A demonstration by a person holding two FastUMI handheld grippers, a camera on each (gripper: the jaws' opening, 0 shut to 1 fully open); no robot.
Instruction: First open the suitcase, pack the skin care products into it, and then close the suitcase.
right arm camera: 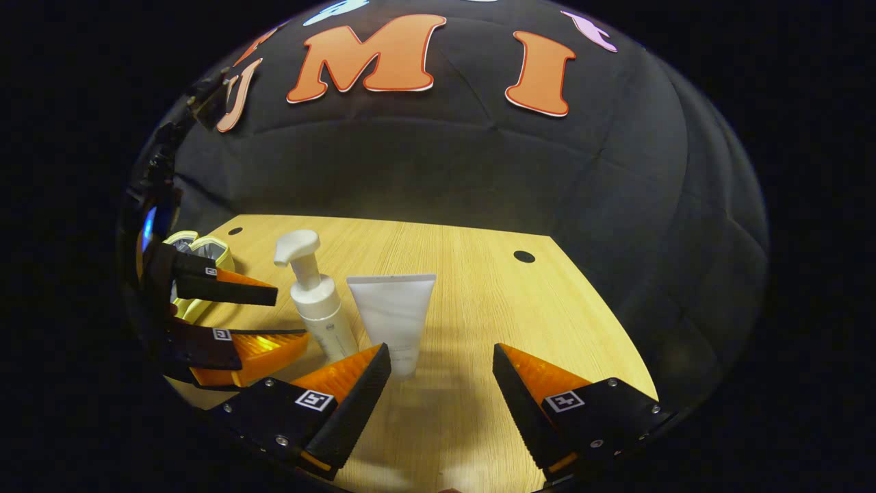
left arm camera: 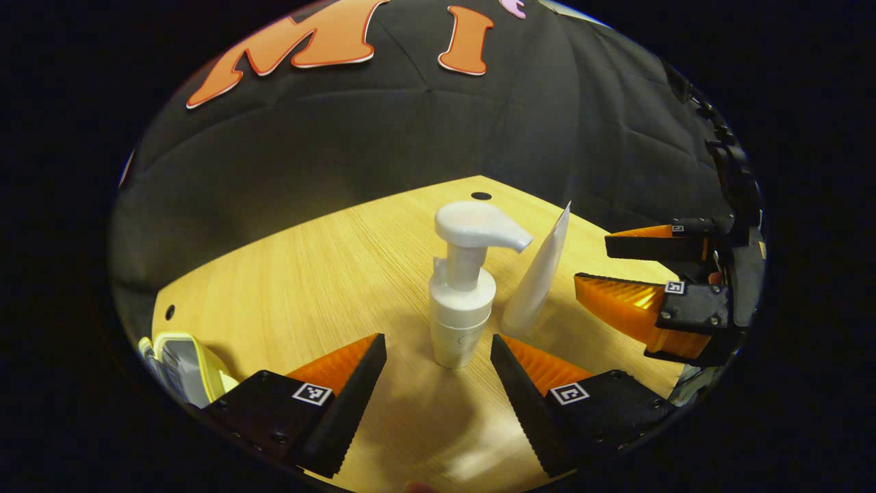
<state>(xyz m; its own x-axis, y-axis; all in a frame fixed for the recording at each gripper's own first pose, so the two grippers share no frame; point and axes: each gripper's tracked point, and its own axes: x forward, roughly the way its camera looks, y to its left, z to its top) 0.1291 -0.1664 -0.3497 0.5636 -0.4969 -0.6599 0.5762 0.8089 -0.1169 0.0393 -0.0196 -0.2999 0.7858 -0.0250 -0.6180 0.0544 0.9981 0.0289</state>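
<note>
A white pump bottle (left arm camera: pixel 460 294) stands upright on the wooden table (left arm camera: pixel 308 274), just beyond the tips of my left gripper (left arm camera: pixel 438 340), which is open and not touching it. A white tube (left arm camera: pixel 537 281) stands cap-down right beside the bottle. In the right gripper view the tube (right arm camera: pixel 393 315) is just ahead of my right gripper (right arm camera: pixel 441 349), nearer its left finger; this gripper is open and holds nothing. The pump bottle (right arm camera: pixel 318 308) stands left of the tube. A small yellow suitcase (left arm camera: pixel 185 363) lies at the table's left end, mostly cut off.
The right gripper (left arm camera: pixel 592 263) shows open beside the tube in the left gripper view. The left gripper (right arm camera: pixel 293 316) shows open by the bottle in the right gripper view, with the yellow suitcase (right arm camera: pixel 198 250) behind it. Round holes (right arm camera: pixel 523 257) dot the table (right arm camera: pixel 493 301).
</note>
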